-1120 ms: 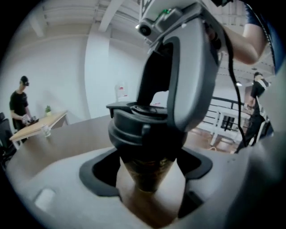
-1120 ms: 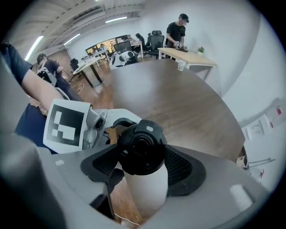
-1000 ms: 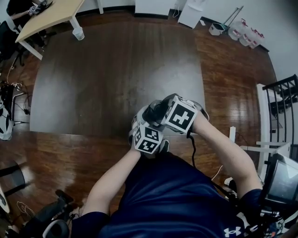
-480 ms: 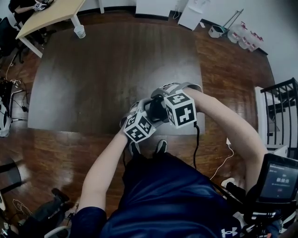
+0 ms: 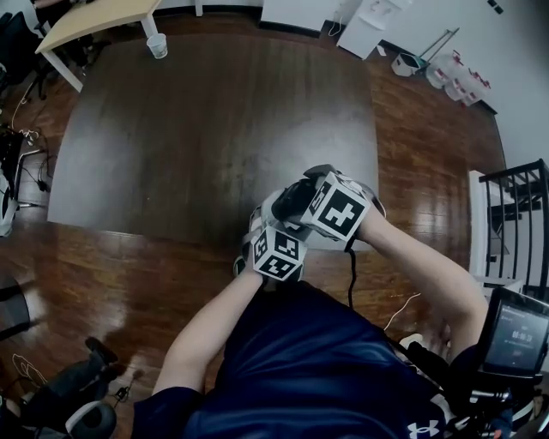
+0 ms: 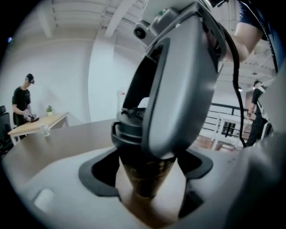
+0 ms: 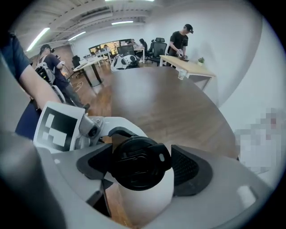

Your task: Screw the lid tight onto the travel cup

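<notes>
Right gripper view: black lid [image 7: 136,163] sits on the mouth of the travel cup [image 7: 145,197] and looks level. Cannot tell if the thread is fully home.
Cup position: roughly upright and off the surface, at the near edge of the dark table [image 5: 214,129], close in front of the person's torso. In the head view it is hidden under the two marker cubes.
Left gripper [image 6: 147,169]: comes in from the side, jaws clamped on the cup's tapered body just below the lid. Acts as the anchor.
Right gripper [image 7: 143,166]: points steeply down over the lid, jaws spread to either side of it. They have just been opening wide, then easing in slightly. Lid stands between the pads, but no firm pinch is seen.
Step in hand (judgement): re-gripping the lid for another tightening turn.
Doing it well: seat both pads on the lid's round rim, clear of the flip tab. Close fully before turning. Keep the twist in line with the cup's axis so the lid cannot cross-thread, and hold the left side still.
Risk: the tapered body may slip or spin in the left pads under torque.
Outward: light desk [image 5: 103,17] at far left, a person beside it.
</notes>
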